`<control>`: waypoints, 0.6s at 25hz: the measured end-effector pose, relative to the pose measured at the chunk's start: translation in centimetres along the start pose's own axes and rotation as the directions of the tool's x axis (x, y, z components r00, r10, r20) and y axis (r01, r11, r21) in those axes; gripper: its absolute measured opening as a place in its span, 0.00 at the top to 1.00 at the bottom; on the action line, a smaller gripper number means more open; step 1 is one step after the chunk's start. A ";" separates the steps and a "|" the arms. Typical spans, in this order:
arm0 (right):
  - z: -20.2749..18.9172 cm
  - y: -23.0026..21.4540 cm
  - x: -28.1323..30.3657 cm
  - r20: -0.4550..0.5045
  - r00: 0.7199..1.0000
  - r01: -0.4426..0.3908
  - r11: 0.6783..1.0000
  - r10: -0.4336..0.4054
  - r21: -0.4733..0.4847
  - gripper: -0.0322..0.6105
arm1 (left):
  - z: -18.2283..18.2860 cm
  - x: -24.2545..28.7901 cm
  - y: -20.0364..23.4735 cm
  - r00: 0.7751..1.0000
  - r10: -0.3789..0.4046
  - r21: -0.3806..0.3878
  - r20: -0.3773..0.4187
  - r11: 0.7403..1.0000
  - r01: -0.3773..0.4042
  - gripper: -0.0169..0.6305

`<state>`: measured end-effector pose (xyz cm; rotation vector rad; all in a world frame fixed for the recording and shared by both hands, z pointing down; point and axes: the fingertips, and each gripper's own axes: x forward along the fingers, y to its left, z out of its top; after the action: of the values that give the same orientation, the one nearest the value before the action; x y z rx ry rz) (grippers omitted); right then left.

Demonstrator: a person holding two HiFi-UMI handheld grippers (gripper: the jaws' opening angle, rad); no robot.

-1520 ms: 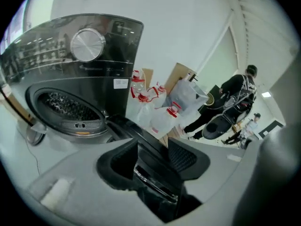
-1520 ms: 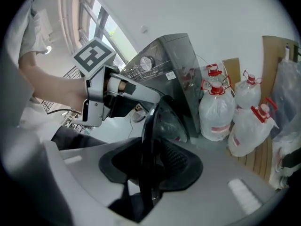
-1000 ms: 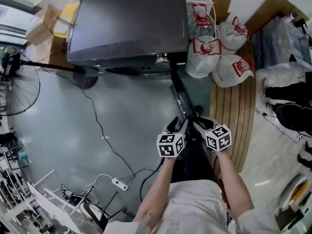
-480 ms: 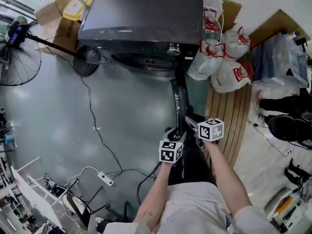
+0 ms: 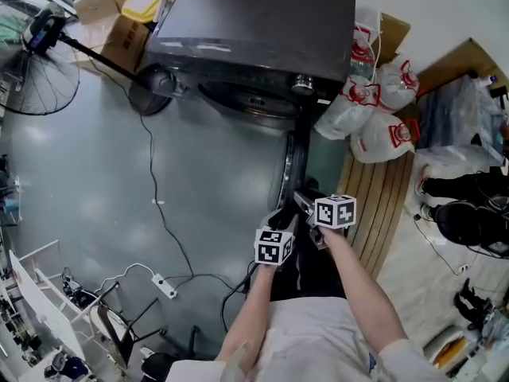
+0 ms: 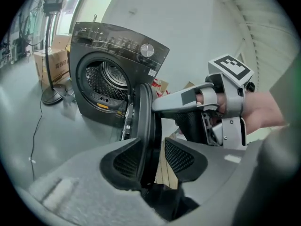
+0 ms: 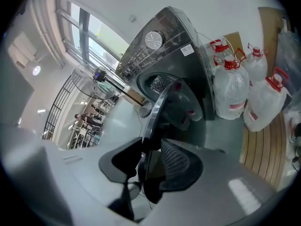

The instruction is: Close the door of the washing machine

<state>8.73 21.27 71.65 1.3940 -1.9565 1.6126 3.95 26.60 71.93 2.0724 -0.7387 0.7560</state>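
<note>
The dark grey washing machine stands at the top of the head view, its round door swung out toward me and seen edge-on. Both grippers meet at the door's free edge. My left gripper has the rim between its jaws, which have just been closing. One pad lies against the rim and a thin gap shows at the other. My right gripper is shut on the door from the other side. The open drum shows behind.
Several water jugs stand right of the machine beside a slatted wooden board. A fan and cardboard boxes are at the left. A cable with a power strip crosses the grey floor.
Both grippers moved toward the machine with the door's edge. The door swung from slanting right to nearly straight out. The left gripper's jaws narrowed around the rim.
</note>
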 end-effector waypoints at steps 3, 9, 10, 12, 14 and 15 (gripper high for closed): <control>0.0 0.7 0.7 -0.003 1.000 -0.002 0.999 0.002 0.049 0.75 | 0.1 0.1 0.9 1.000 0.016 -0.005 0.001 1.000 -0.016 0.73; 0.4 2.2 2.2 0.015 0.999 -0.033 0.983 0.031 0.180 0.77 | 0.9 -0.9 3.9 0.997 0.066 -0.008 0.027 0.998 -0.066 0.76; 0.6 2.5 2.3 0.015 0.999 -0.044 0.983 0.042 0.177 0.79 | 1.0 -1.0 4.4 0.997 0.072 -0.010 0.029 0.997 -0.072 0.76; 1.1 3.4 2.0 0.017 0.996 -0.085 0.990 0.083 0.112 0.92 | 1.3 -1.1 5.2 0.996 0.085 -0.024 0.029 0.996 -0.084 0.76; 1.7 4.6 1.6 0.004 0.991 -0.133 0.991 0.133 -0.016 0.95 | 1.5 -1.3 5.9 0.995 0.096 -0.040 0.029 0.995 -0.095 0.75; 2.1 5.1 1.4 -0.012 0.990 -0.143 0.986 0.143 -0.089 0.95 | 1.5 -1.5 6.3 0.994 0.102 -0.047 0.032 0.994 -0.101 0.75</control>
<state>4.82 18.44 68.74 1.2395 -2.1411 1.5643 -1.09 22.45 73.06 2.0244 -0.8782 0.7540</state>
